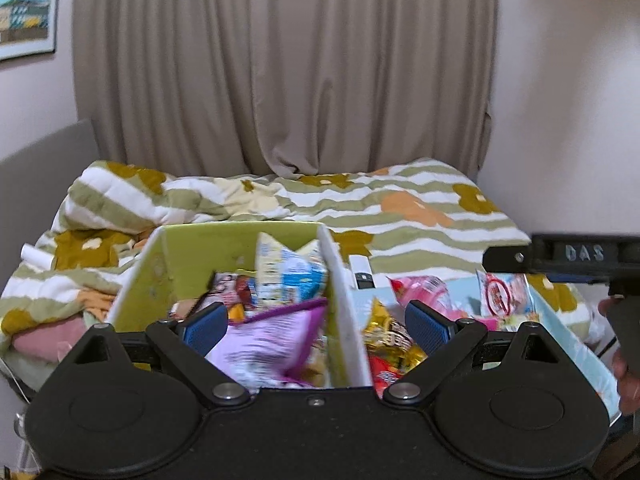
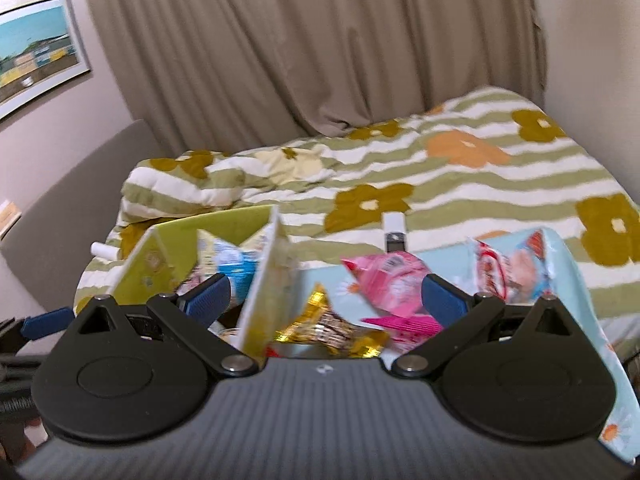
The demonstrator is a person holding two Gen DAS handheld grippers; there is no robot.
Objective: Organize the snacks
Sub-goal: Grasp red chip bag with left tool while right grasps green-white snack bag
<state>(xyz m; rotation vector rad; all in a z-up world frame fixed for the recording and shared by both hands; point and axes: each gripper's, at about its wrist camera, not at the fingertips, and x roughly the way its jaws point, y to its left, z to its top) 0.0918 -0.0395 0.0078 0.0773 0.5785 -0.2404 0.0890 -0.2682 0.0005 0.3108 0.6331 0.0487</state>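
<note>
Mostly these snacks are light, crinkly film packets, soft and slippery, so I judge a pinch on a flat sealed edge or corner will hold better than a squeeze on the puffy middle. The purple packet (image 1: 272,340) lies in the green box (image 1: 172,248), with a pale blue-and-yellow bag (image 1: 288,276) standing behind it. Next door, in the light blue box (image 2: 568,256), a gold-wrapped snack (image 2: 332,328) lies low beside a pink packet (image 2: 384,280) and a red-and-white bag (image 2: 508,272). The two boxes touch along a shared wall. My left gripper (image 1: 316,324) hovers wide apart over that wall, holding nothing. My right gripper (image 2: 324,300) is also spread wide and empty above the gold snack. Both boxes sit on a striped floral quilt (image 2: 460,184).
</note>
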